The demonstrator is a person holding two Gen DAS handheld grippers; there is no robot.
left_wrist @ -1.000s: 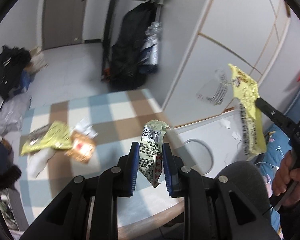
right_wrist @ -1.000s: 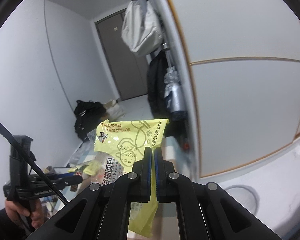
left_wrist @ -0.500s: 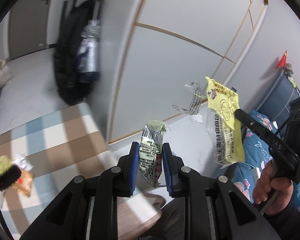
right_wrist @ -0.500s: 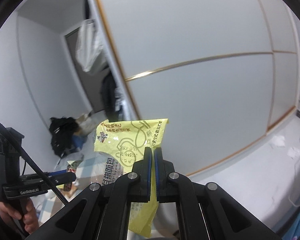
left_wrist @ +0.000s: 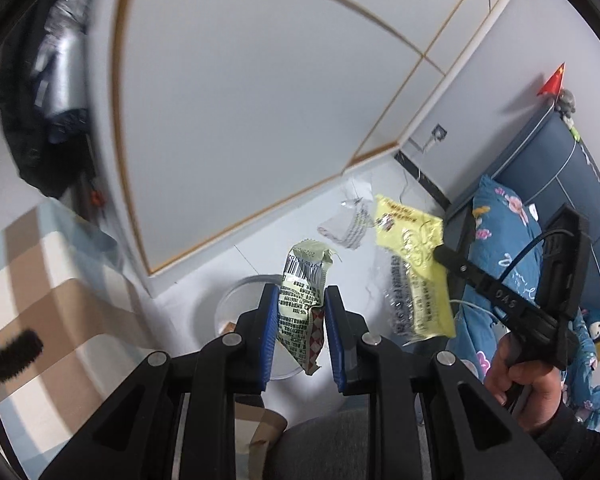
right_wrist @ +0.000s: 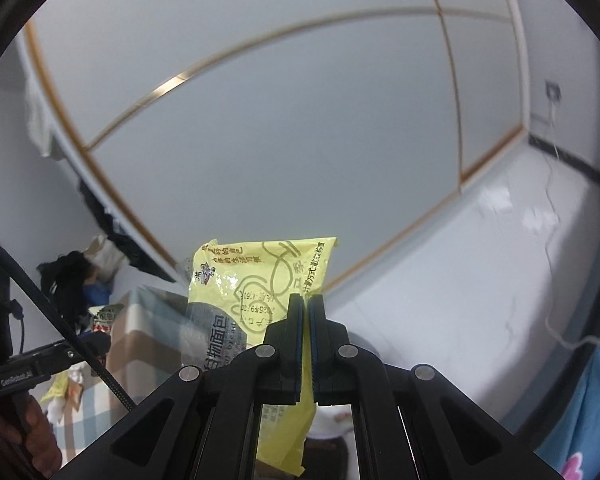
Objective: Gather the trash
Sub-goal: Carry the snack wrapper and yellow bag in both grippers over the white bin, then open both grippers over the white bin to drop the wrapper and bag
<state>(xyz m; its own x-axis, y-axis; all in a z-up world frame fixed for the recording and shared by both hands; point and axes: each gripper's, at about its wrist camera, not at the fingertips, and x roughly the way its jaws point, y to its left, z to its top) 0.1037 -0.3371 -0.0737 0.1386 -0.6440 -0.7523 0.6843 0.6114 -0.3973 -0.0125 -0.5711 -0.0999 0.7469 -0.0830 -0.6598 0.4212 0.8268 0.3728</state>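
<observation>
L tool is clamped on a pale green wrapper w/ a barcode near its top — blue pads press it from both sides, and it stands roughly upright between them. Directly below the wrapper sits a round white bin on the floor, rim partly hidden by the tool.

R tool is closed on a yellow bread bag, pinching it near its right edge; the bag hangs down past the fingers, part clear plastic. In the left wrist view the same yellow bag hangs to the right of the bin, held up in the air by the R tool's tip, w/ the person's hand on the handle.

Left of the bin is the checked counter. More wrappers lie on it, seen in the right wrist view. Beyond the bin, some clear film scraps lie on the floor near the wardrobe doors. A blue floral bed is right of the bin.
</observation>
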